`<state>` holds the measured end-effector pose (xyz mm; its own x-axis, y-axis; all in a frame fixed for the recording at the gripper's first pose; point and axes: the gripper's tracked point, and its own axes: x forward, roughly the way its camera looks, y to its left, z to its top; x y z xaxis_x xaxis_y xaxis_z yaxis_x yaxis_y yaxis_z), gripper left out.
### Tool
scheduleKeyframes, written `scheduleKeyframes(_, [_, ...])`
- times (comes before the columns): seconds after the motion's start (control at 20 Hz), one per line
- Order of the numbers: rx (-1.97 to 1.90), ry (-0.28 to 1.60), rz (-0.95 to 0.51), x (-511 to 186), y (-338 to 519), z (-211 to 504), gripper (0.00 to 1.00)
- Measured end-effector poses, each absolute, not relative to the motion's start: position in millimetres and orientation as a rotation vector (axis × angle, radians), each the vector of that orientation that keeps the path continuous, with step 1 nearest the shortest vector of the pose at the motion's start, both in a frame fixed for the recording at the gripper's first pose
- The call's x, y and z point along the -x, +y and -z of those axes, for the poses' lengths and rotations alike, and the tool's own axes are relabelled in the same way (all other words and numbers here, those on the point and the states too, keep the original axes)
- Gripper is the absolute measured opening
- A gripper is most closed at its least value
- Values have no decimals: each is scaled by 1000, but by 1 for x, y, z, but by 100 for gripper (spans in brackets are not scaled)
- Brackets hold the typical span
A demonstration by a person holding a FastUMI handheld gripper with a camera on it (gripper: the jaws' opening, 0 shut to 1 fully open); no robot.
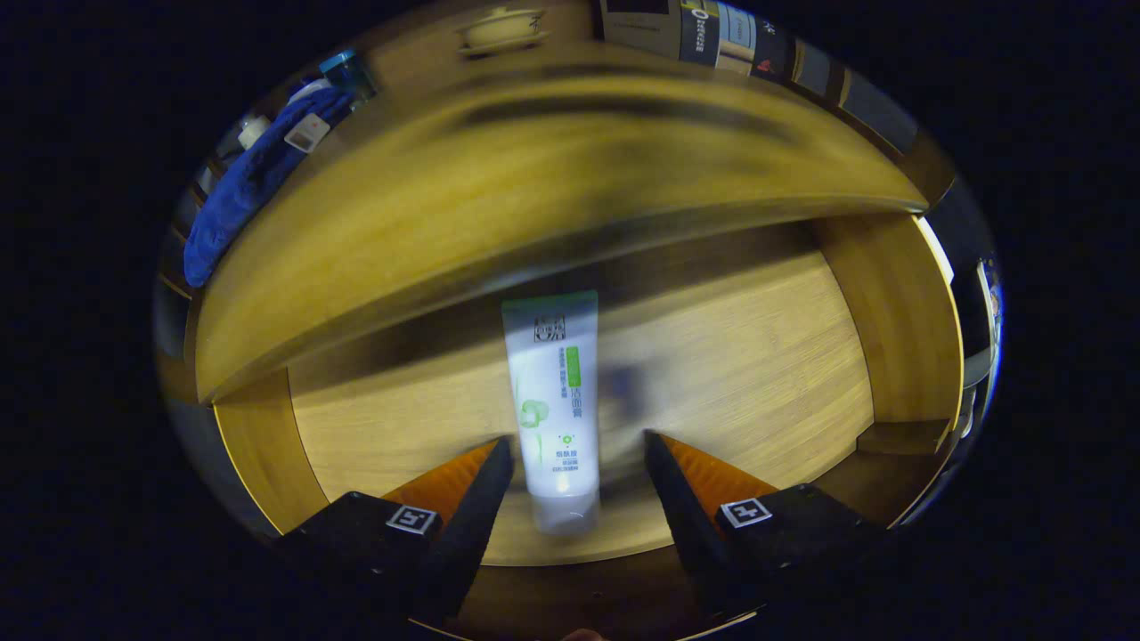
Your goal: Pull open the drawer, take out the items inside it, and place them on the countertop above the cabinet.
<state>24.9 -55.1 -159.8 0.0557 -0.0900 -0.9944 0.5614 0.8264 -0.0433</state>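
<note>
The wooden drawer is pulled open below the cabinet's countertop. A white tube with green print lies on the drawer floor, its clear cap end toward me. My gripper is open above the drawer, with the tube's lower half lying between the two fingers and closer to the left finger. Neither finger touches the tube. The picture is blurred by motion.
A blue cloth hangs at the left end of the countertop. A pale lidded bowl stands at the back of the countertop, and boxes line the far right. The drawer's side walls rise on both sides.
</note>
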Motion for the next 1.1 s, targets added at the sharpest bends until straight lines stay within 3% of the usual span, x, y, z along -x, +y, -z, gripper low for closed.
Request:
scheduleKeyframes(0.2, [-369, 1434, 525, -38, -51, 158, 81])
scheduleKeyframes(0.25, [-367, 1424, 532, -42, -52, 150, 62])
scheduleKeyframes(0.35, [-410, 1364, 571, -53, -49, 143, 51])
scheduleKeyframes(0.45, [-407, 1309, 623, -62, -50, 127, 46])
scheduleKeyframes(0.85, [-106, 1088, 745, -105, -64, -2, 45])
scheduleKeyframes(0.9, [-85, 1076, 763, -35, -58, 17, 45])
scheduleKeyframes(1.0, [-56, 1062, 782, -87, -72, -13, 45])
scheduleKeyframes(1.1, [-38, 1031, 791, -77, -66, -30, 46])
